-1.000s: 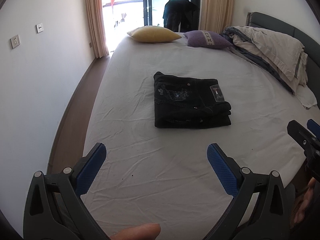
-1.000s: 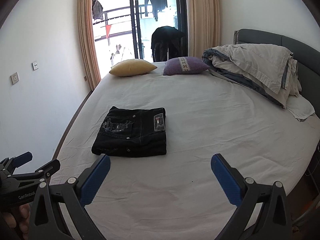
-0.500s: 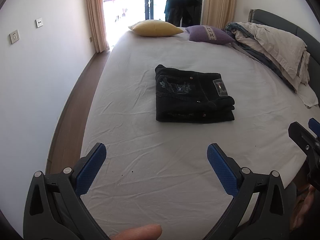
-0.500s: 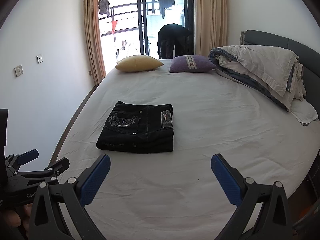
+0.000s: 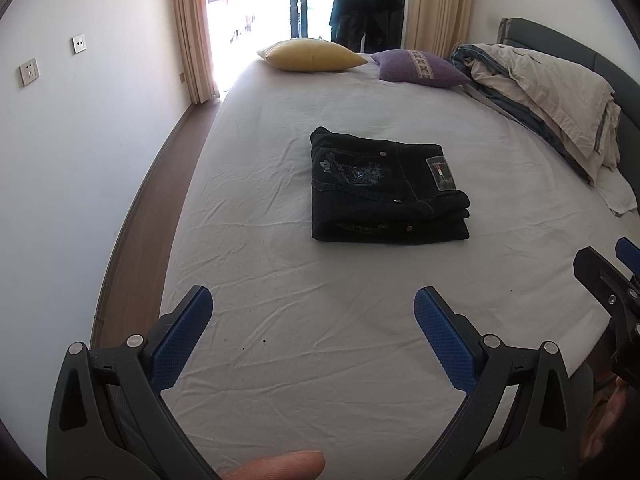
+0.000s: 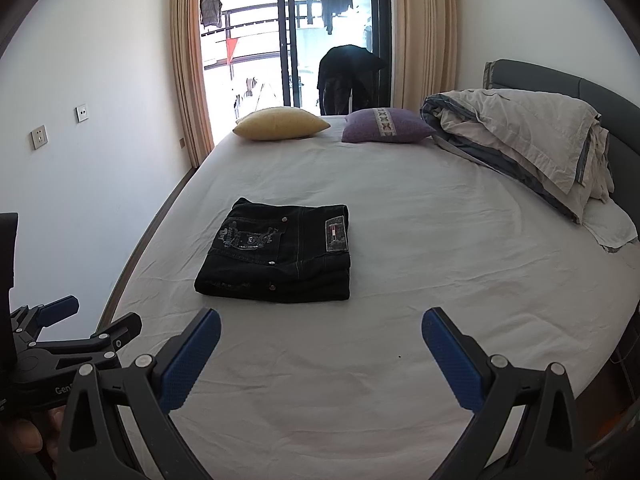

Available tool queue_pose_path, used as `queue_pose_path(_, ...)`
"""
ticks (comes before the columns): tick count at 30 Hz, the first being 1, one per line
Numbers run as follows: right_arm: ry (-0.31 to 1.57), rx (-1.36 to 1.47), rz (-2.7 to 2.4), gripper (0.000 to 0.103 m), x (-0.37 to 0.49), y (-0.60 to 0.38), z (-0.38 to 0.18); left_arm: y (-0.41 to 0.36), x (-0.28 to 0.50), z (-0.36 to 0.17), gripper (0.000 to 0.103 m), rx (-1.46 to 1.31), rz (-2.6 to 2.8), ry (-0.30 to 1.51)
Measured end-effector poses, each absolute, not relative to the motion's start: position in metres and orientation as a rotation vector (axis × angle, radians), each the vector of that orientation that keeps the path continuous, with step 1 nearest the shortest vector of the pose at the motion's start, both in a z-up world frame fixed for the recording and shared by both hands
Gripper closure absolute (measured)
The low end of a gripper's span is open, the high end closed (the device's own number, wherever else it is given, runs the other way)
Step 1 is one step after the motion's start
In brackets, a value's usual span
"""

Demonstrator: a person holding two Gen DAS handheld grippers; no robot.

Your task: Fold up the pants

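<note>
Black denim pants lie folded into a compact rectangle on the white bed sheet, pocket embroidery and a waist patch facing up; they also show in the right wrist view. My left gripper is open and empty, held back from the pants over the near part of the bed. My right gripper is open and empty, also short of the pants. Each gripper shows at the edge of the other's view: the right one and the left one.
A yellow pillow and a purple pillow lie at the far end. A heaped duvet lies along the grey headboard on the right. A wall and wooden floor strip run along the left; a glass balcony door stands behind.
Both grippers have drawn back and risen slightly from the folded pants, staying open. The pants have not moved.
</note>
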State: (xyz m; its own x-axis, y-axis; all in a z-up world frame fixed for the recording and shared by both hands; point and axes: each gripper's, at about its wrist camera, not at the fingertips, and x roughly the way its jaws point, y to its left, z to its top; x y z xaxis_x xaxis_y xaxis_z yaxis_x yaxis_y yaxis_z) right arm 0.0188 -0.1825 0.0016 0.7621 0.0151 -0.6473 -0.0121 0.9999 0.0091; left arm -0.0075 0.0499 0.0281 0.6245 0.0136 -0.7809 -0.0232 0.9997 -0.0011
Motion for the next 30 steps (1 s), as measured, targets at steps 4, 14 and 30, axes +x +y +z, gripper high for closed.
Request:
queue_pose_path(4,0.707,0.005,0.014,0.0,0.0188,-0.1822,0.0012,0.0493,-0.0083,0.0277,0.0,-0.012,0.021,0.897)
queue_pose_path(14,0.711,0.006,0.016,0.0,0.0178,-0.1818,-0.0019,0.0485,-0.0082,0.0266,0.0,-0.012,0.021,0.898)
queue_pose_path(30,0.712,0.006,0.016,0.0,0.0177,-0.1819,-0.0011,0.048,-0.0094,0.0259,0.0,-0.012,0.022,0.898)
